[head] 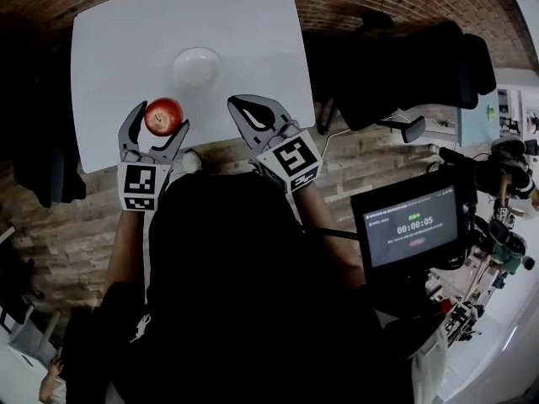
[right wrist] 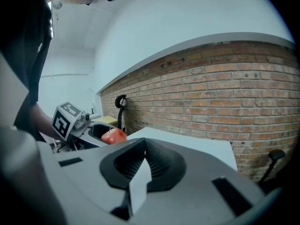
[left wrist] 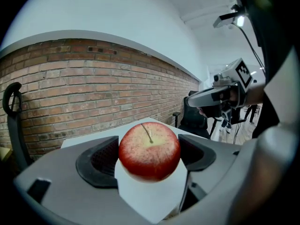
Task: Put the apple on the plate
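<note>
gripping one red apple (left wrist: 149,150) between its jaws, the left gripper (head: 155,131) hovers over the white table's (head: 109,57) near edge; one plate (head: 196,66) sits beyond; the right gripper (head: 247,118) is pressed together, empty.

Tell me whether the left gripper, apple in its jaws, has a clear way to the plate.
Probably yes. The left gripper holds the apple just short of the plate, nothing shows on the table between them, and the shut right gripper sits off to the side.
</note>
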Available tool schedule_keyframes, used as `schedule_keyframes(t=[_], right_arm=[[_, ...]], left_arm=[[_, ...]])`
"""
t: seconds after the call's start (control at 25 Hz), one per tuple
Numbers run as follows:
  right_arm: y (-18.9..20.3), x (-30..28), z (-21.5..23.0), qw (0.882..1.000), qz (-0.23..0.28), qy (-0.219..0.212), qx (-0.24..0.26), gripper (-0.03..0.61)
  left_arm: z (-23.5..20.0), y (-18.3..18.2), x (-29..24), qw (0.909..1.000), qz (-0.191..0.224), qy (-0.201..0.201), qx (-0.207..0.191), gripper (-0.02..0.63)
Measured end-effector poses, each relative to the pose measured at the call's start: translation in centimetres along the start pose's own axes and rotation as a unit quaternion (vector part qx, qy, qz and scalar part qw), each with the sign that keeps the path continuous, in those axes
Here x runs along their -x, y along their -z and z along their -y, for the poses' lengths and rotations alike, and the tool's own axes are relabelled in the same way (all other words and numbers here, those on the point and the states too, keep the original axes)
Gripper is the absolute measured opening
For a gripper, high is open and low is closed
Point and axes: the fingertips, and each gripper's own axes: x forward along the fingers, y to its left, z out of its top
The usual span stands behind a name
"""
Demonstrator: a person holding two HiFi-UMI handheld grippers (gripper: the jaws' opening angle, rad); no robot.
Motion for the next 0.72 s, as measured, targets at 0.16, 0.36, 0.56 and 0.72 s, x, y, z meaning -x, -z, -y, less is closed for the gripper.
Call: schedule_keyframes(t=[0.16,0.36,0.56,0.72], right_arm=[[-0.6,-2.4,-0.4,1.000,-0.008,0.008,0.002,0.004],[-0.5,-4.6,-2.1,1.000,-0.017,0.016,-0.003,0.004],[-0.2,-6.2,-3.5,0.999,-0.025,0.018,-0.010,0.003],[-0.8,-6.6,-3.6,0.999,-0.024,0.019,-0.009,0.004]], left_arm=[[-2.5,1.0,0.2,0.9999,-0.003,0.005,0.009,0.402],[-5.0,2.7,1.1,0.9998,-0.006,0.015,0.007,0.402],[-6.6,3.8,1.4,0.9997,-0.006,0.022,0.013,0.402],[-7.2,4.0,1.5,0.9995,-0.007,0.024,0.019,0.402]])
